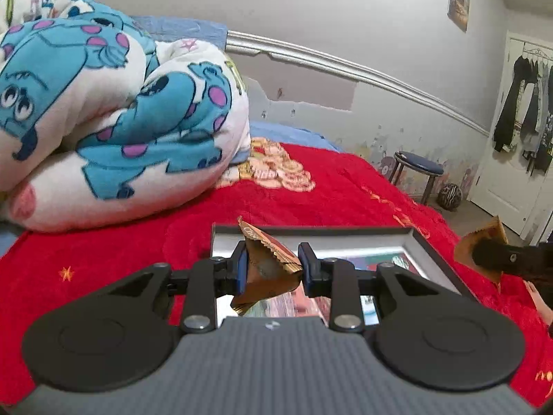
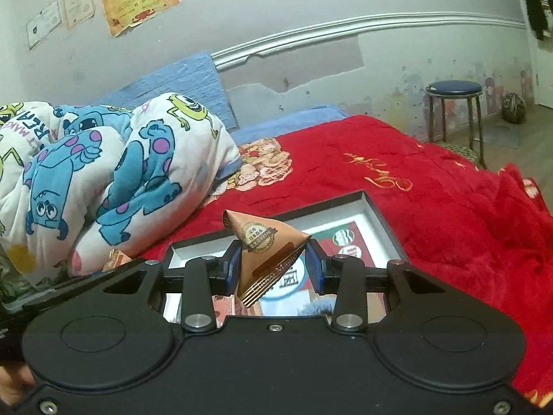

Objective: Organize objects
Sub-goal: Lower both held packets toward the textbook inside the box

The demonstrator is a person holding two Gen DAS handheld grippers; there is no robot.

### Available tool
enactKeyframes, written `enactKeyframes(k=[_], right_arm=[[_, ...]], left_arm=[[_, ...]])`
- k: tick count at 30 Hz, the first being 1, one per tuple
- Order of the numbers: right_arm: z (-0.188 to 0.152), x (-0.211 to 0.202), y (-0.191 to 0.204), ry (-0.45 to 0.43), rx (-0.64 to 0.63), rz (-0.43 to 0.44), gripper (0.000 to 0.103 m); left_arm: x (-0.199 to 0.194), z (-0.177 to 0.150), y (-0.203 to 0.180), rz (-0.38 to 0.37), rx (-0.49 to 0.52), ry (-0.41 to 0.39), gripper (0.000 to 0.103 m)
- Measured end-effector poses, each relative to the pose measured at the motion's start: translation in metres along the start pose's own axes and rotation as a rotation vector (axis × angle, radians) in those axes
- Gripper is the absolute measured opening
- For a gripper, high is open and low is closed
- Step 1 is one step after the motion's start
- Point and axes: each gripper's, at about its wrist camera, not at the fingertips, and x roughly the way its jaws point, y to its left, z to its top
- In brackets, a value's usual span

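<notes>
In the left wrist view, my left gripper (image 1: pixel 273 266) is shut on a crumpled brown snack packet (image 1: pixel 262 259) and holds it over a shallow dark-rimmed box (image 1: pixel 311 231) lying on the red blanket. At the right edge of that view, my right gripper (image 1: pixel 484 256) carries a second brown packet (image 1: pixel 487 233). The right wrist view shows this right gripper (image 2: pixel 274 266) shut on its triangular brown packet (image 2: pixel 266 242), above the same box (image 2: pixel 383 221). The box has white inner walls and a printed picture inside. At the left edge of this view, the left gripper's packet (image 2: pixel 117 259) peeks out.
A folded quilt with blue cartoon monsters (image 1: pixel 103 110) sits on the bed left of the box. The red blanket (image 2: pixel 432 200) spreads to the right. Beyond the bed stand a blue-topped stool (image 2: pixel 454 90), a ball (image 1: pixel 449 196) on the floor and a door hung with dark clothes (image 1: pixel 518 110).
</notes>
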Motion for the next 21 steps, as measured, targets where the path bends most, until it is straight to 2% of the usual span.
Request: enactKeyframes(k=[8,11,13,15,18,21], right_arm=[[0.045,0.037,-0.008,0.018,0.011,0.072,0.038],[0.056,0.052,-0.013,0.049,0.041,0.112,0.038],[0.060,0.060,-0.014,0.062,0.035,0.109,0.038],[0.060,0.068,-0.014,0.089,0.035,0.107,0.038],[0.061,0.084,-0.013,0.153,0.047,0.099,0.038],[0.058,0.097,-0.008,0.167,0.034,0.095,0.038]], left_arm=[[0.019,0.051,-0.008,-0.046,0.014,-0.069,0.034],[0.024,0.050,-0.005,-0.074,0.004,-0.068,0.034],[0.026,0.042,-0.004,-0.079,0.033,-0.062,0.034],[0.031,0.030,0.000,-0.074,0.053,-0.043,0.034],[0.049,0.015,0.005,-0.071,0.056,0.037,0.034],[0.065,0.000,0.005,-0.071,0.061,0.112,0.034]])
